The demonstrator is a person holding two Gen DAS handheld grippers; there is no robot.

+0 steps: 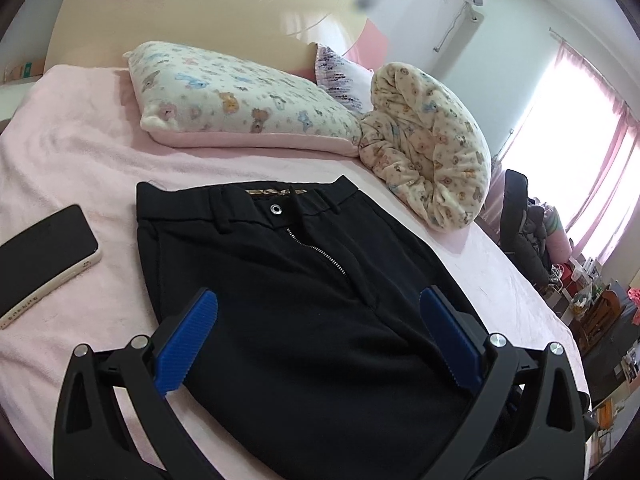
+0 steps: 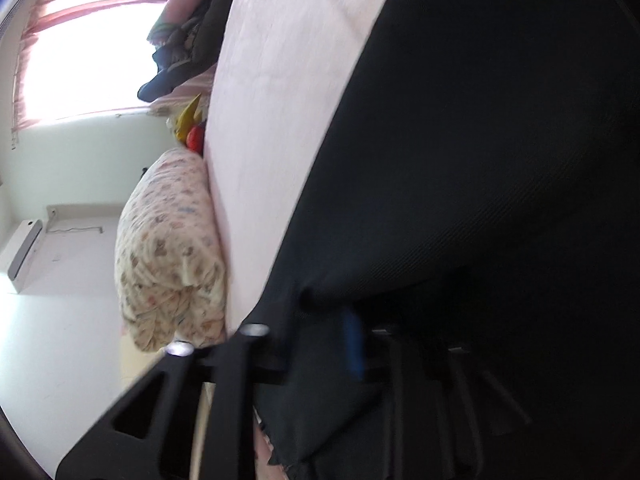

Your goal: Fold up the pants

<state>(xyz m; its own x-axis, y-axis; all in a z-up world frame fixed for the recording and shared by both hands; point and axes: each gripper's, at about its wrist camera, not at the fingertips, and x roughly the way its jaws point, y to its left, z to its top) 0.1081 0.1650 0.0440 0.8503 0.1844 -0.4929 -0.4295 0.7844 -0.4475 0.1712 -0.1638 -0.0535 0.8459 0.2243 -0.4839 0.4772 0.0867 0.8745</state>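
Black pants lie flat on the pink bed, waistband toward the pillows, zipper open. My left gripper hovers over the upper legs with its blue-padded jaws wide apart and nothing between them. In the right wrist view, which is rolled sideways and blurred, my right gripper looks shut on a fold of the black pants; only a sliver of one blue pad shows, the rest is covered by dark cloth.
A phone lies on the pink bed sheet left of the pants. A bear-print pillow and a rolled blanket sit behind the waistband. The bed's right edge drops to a cluttered floor.
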